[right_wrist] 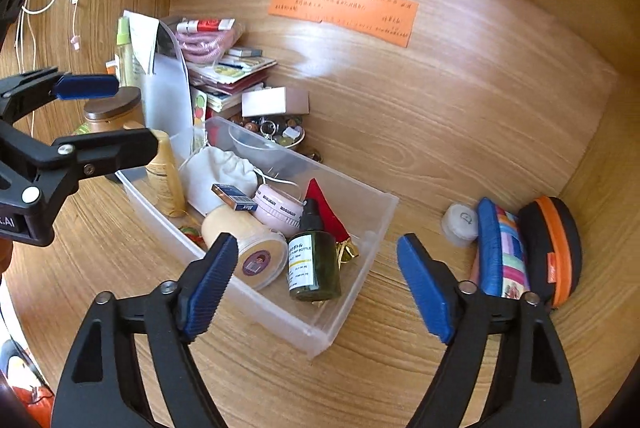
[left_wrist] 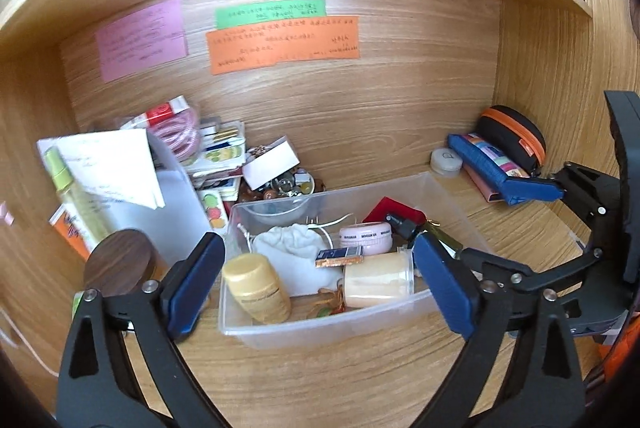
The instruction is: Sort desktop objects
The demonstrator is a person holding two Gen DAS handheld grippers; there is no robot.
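Hovering over the clear plastic bin [left_wrist: 332,328] on the wooden bench [left_wrist: 360,388], left claw [left_wrist: 316,292] and right claw [right_wrist: 316,288] both spread wide, gripping nothing. Bin holds a yellow bottle [left_wrist: 256,288], white pouch [left_wrist: 292,248], pink jar [left_wrist: 366,234] and green pump bottle [right_wrist: 314,264]; blue pencil case [right_wrist: 500,248] sits well apart at right.
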